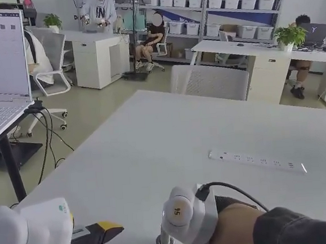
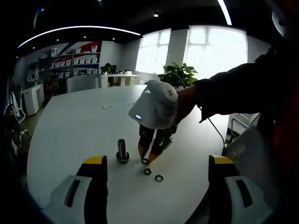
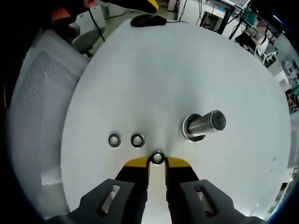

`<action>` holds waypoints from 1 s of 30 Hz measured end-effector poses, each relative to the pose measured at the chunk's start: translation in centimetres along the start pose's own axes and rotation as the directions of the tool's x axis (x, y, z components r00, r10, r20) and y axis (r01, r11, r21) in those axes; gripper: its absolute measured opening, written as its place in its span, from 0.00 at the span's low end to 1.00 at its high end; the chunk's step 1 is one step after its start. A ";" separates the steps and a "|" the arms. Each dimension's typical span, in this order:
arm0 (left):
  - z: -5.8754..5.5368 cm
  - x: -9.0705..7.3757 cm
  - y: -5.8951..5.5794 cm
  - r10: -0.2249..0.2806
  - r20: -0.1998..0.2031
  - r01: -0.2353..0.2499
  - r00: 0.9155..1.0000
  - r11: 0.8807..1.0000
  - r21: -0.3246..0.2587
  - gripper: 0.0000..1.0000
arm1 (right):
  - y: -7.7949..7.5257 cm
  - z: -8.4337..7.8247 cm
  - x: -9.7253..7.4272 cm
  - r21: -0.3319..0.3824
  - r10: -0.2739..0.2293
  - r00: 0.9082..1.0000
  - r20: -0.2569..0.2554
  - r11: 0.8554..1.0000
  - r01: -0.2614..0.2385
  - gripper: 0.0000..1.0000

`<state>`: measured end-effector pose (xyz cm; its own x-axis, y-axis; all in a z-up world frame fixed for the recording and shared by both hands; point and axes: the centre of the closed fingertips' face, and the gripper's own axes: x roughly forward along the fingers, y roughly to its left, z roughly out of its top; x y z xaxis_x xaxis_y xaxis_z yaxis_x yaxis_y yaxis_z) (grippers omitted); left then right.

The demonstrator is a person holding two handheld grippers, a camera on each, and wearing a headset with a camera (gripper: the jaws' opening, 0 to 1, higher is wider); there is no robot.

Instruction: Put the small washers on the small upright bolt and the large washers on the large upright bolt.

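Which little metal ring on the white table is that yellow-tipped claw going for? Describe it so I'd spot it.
On the white table, find the upright steel bolt. Three small silver washers lie beside it; the target washer is nearest the bolt, alone between the right gripper's yellow jaw tips.

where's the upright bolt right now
In the right gripper view the bolt stands upright on the white table, just right of the right claw, whose tips flank a washer.
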<state>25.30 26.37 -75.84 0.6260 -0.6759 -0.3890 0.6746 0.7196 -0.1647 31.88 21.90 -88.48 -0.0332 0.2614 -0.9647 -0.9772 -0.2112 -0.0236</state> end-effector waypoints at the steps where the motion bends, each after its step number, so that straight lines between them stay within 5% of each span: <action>1: 0.0 0.0 0.0 0.000 0.001 0.000 1.000 1.000 0.000 0.89 | 0.0 0.0 0.0 -0.001 -0.002 1.000 -0.001 1.000 0.002 0.14; 30: 0.1 0.5 -0.4 -0.026 -0.002 0.026 1.000 1.000 0.005 0.89 | 0.6 -2.6 -2.3 0.062 -0.028 1.000 0.000 0.998 0.028 0.13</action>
<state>25.40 25.71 -75.93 0.6070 -0.6943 -0.3866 0.6929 0.7006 -0.1704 31.94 18.70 -87.01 -0.0061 0.2667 -0.9637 -0.9889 -0.1449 -0.0338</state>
